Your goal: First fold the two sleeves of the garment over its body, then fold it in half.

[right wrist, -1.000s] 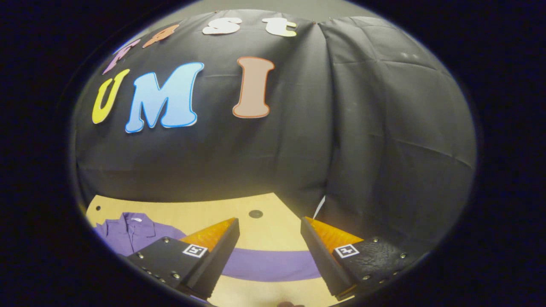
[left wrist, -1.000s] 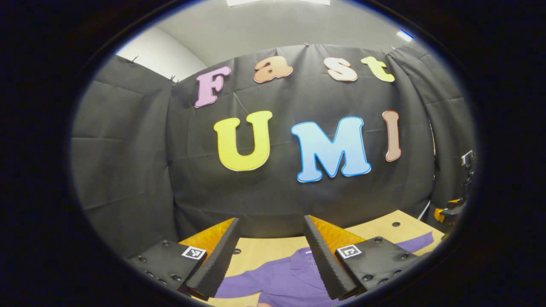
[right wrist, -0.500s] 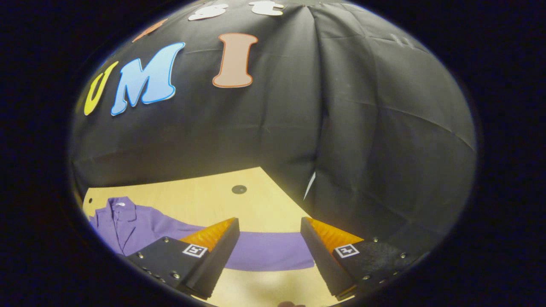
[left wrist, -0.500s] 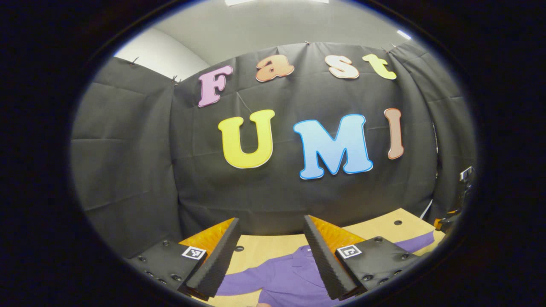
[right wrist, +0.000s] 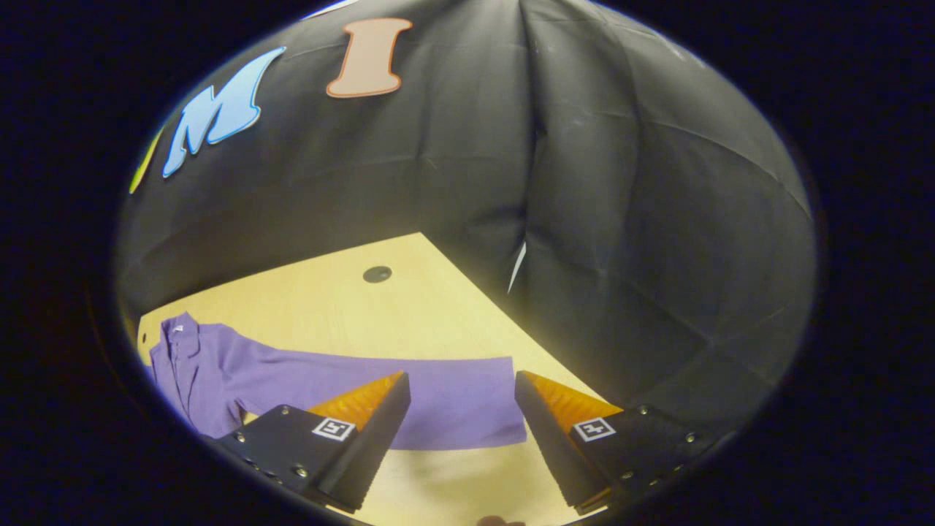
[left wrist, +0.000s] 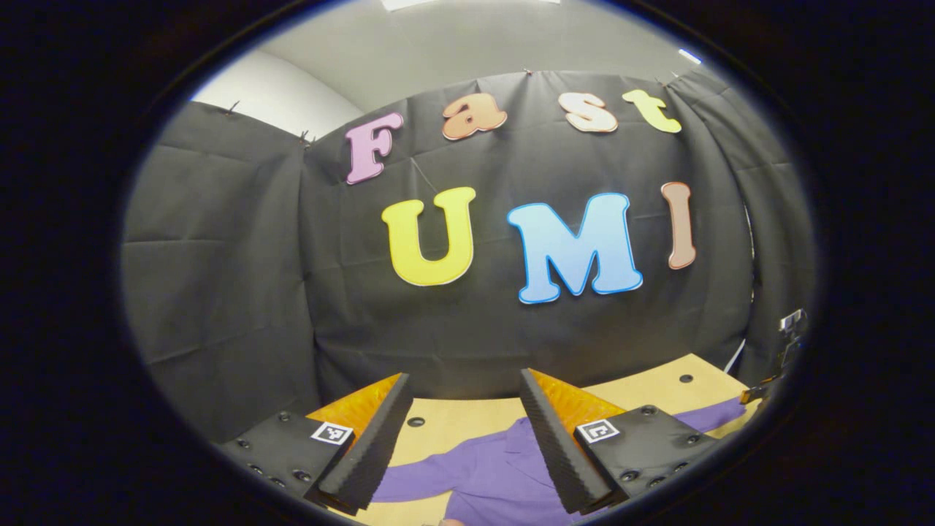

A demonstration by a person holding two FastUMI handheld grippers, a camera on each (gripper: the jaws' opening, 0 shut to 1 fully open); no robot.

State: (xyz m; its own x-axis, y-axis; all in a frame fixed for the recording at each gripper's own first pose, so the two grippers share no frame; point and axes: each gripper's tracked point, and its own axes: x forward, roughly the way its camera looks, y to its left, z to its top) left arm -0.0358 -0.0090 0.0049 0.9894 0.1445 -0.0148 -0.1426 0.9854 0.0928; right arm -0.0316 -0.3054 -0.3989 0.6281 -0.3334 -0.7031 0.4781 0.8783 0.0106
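**Right gripper tips down toward the sleeve end**

Since a second ago the right gripper (right wrist: pixel 462 420) has pitched downward: far more of the wooden table (right wrist: pixel 409 307) now shows in its view, and the whole right sleeve (right wrist: pixel 409 398) of the purple shirt (right wrist: pixel 212 372) lies in sight, its cuff (right wrist: pixel 504 400) just ahead of the open jaws. The left gripper (left wrist: pixel 464 431) has barely shifted; its jaws also stand apart, empty, above the collar area of the shirt, with the left sleeve (left wrist: pixel 416 478) stretched out flat below it.

The shirt lies spread on the table, both sleeves straight out and neither folded yet, so the step in hand looks like the approach to the first sleeve. To do it well, the right gripper should come down at the cuff with one finger sliding under the fabric edge, pinch only that single layer, lift just enough to clear the table, then carry the cuff across toward the body so the sleeve folds at the shoulder seam without dragging the shirt.
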